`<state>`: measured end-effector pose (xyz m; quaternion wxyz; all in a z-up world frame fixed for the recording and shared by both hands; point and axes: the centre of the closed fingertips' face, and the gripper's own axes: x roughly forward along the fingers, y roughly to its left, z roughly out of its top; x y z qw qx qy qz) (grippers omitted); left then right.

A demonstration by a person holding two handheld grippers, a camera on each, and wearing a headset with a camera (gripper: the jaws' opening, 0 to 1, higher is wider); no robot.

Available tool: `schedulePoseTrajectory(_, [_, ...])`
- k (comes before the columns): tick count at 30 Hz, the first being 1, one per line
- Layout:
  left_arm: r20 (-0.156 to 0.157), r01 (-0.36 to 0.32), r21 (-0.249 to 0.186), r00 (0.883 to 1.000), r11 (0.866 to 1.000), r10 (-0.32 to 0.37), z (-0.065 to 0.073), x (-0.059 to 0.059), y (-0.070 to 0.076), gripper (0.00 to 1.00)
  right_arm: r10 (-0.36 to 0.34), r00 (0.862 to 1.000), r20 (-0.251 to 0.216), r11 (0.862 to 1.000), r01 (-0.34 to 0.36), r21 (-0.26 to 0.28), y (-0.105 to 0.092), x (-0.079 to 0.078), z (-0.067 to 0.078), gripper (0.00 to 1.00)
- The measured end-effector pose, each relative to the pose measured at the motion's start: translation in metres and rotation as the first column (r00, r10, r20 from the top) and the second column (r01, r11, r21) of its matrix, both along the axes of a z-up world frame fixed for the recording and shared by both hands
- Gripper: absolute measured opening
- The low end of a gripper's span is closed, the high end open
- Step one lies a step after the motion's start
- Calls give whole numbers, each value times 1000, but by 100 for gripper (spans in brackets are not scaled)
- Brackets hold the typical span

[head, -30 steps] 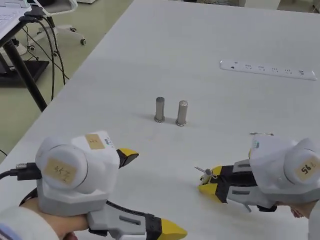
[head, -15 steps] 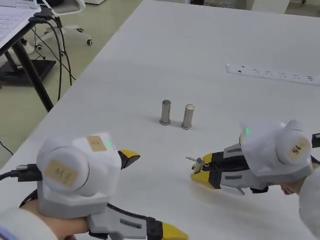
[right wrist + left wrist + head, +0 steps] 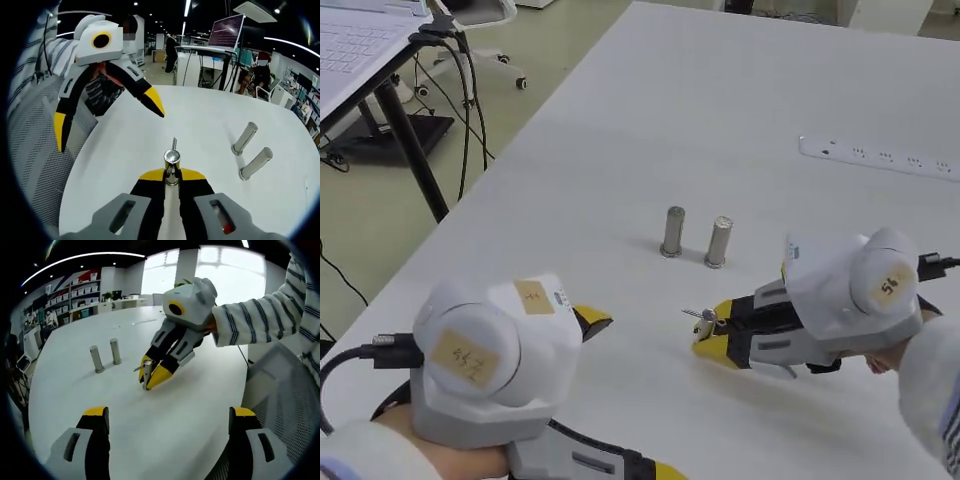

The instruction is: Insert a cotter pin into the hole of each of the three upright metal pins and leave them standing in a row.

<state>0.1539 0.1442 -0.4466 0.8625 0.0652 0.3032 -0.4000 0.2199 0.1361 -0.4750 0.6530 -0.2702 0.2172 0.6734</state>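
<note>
We pinch a metal pin in the right gripper, centre — likely bound for the standing pins above — left gripper spread.

White table bears two upright metal pins, a power strip.

The standing pins are dull brushed grey metal; the held pin has a shinier top. The left tool and right tool wear smooth white plastic shells, over a matt white bench; the sleeve is striped knit cloth.
</note>
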Motion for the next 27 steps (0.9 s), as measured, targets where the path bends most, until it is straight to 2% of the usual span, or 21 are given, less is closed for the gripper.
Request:
schedulePoseTrajectory(5, [-5,-4,-3,1000,1000,4,-2,0,1,99,18,1000,-5,1000,-18,11,4,-1,0,4])
schedulePoseTrajectory(16, [-6,-2,-6,1000,1000,2,-3,-1,3,99,60,998,0,998,-60,-6,8,-6,-8,4])
schedulePoseTrajectory(22, [-17,-3,-6,1000,1000,2,-6,-3,4,99,44,999,-18,999,-44,3,10,-6,-7,4])
schedulePoseTrajectory(27, [-32,-2,-7,999,1000,1,-9,-5,5,99,45,999,-10,999,-45,1,10,-6,-7,5])
